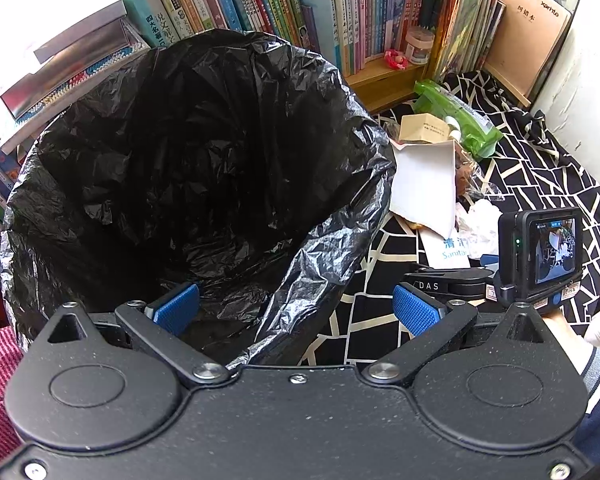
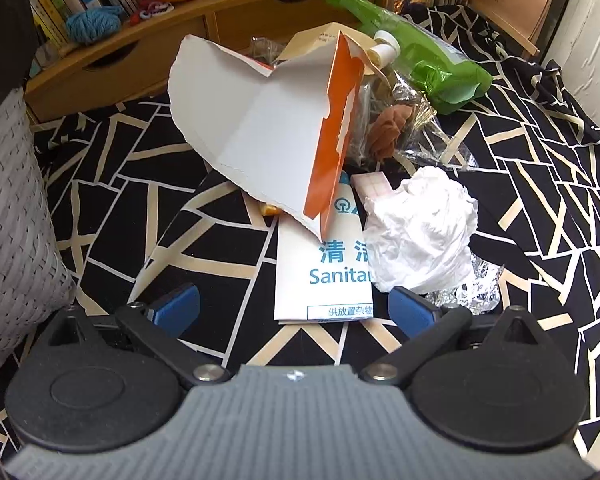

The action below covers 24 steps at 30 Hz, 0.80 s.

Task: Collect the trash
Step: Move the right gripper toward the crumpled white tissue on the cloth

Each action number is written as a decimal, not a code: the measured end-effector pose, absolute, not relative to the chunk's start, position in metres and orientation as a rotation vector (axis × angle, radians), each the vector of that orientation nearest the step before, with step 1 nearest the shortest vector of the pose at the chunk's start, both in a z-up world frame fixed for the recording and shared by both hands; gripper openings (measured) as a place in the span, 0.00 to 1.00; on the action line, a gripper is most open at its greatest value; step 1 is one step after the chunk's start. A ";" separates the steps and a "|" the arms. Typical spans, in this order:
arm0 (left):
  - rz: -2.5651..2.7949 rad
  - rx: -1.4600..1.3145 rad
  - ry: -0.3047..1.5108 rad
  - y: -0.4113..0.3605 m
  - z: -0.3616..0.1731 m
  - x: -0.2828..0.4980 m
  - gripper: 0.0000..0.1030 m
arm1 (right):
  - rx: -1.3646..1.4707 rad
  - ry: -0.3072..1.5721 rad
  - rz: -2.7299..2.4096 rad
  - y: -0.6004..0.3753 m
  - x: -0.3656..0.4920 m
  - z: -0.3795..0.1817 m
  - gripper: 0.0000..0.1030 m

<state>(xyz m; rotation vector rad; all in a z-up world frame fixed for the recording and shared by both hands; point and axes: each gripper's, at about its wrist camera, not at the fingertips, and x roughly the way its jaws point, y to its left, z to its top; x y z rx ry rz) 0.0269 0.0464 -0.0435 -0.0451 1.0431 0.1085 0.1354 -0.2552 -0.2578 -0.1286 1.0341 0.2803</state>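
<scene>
The left gripper point(image 1: 296, 308) is seen with jaws spread and nothing held, at the rim of a bin lined with a black bag point(image 1: 188, 168). The right gripper point(image 2: 294, 308) is likewise spread and empty, low over a black patterned cloth point(image 2: 140, 216). Only the right view shows the trash pile clearly: torn orange-and-white carton point(image 2: 268, 136), sanitary bag point(image 2: 320, 276), crumpled tissue point(image 2: 420, 232), foil point(image 2: 476, 292) and green pouch point(image 2: 432, 64). The bag's interior is shown only by the left view.
</scene>
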 end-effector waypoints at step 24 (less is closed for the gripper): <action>0.097 -0.027 1.055 0.042 -0.052 0.027 1.00 | -0.132 1.109 0.200 -0.262 0.142 -0.289 1.00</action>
